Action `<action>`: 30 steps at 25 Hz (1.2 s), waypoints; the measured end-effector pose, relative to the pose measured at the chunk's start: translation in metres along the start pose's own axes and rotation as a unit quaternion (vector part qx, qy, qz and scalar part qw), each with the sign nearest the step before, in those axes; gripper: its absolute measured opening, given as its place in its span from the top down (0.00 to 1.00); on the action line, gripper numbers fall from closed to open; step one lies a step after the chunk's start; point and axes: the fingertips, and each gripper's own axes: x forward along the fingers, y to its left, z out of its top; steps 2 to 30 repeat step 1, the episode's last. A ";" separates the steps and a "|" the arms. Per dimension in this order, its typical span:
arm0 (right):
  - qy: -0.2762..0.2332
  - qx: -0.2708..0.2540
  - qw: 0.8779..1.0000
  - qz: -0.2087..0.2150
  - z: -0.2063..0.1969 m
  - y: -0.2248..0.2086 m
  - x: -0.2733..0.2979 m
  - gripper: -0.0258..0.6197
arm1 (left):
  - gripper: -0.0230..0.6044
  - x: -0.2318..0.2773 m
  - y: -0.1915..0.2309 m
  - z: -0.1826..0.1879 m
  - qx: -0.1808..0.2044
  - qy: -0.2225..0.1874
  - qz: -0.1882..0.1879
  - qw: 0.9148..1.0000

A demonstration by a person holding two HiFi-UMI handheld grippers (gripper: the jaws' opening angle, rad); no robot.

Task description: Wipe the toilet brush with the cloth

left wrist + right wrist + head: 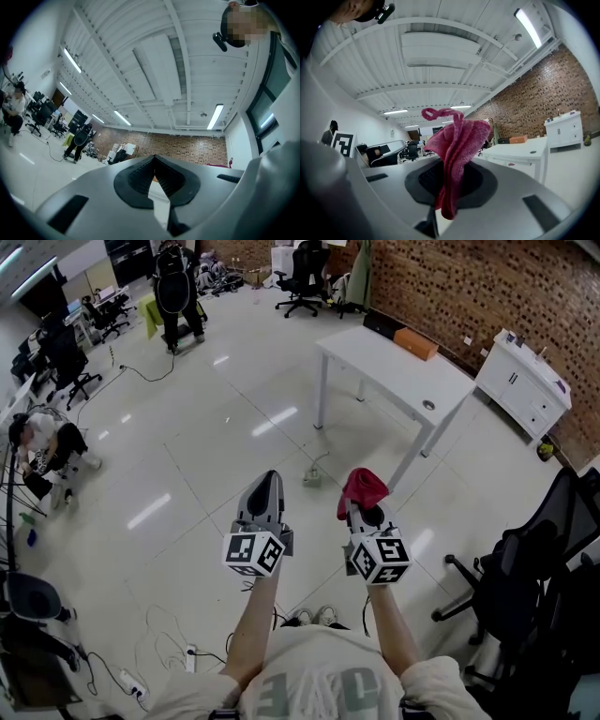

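- risk, brush: no toilet brush shows in any view. ahead of both sets of fingers there is only a white table [394, 371], well apart from them. judged: wiping cannot begin until the brush is found and brought near the fingertips.
- risk, left gripper [266, 482]: fingers pressed together, nothing between them. judged: it must open to take the brush handle, and if it comes in shut it could knock the brush over.
- risk, right gripper [447, 180]: fingers clamped on the cloth [454, 138], which is pinched in a narrow fold. judged: a hard rub could drag the cloth out from between the pads.
- cloth, look: red-pink terry, bunched. it stands up past the fingertips, with a loose curl at the top and a short tail hanging behind the pads. judged: it is soft and limp, so the free top may fold away rather than press on the brush.
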 end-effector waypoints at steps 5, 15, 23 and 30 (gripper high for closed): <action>-0.001 -0.002 1.000 0.001 0.001 0.003 0.000 0.91 | 0.96 -0.001 0.001 0.002 -0.001 -0.002 0.001 1.000; -0.001 -0.002 1.000 0.001 0.001 0.003 0.000 0.91 | 0.96 -0.001 0.001 0.002 -0.001 -0.002 0.001 1.000; -0.001 -0.002 1.000 0.001 0.001 0.003 0.000 0.91 | 0.96 -0.001 0.001 0.002 -0.001 -0.002 0.001 1.000; -0.001 -0.002 1.000 0.001 0.001 0.003 0.000 0.91 | 0.96 -0.001 0.001 0.002 -0.001 -0.002 0.001 1.000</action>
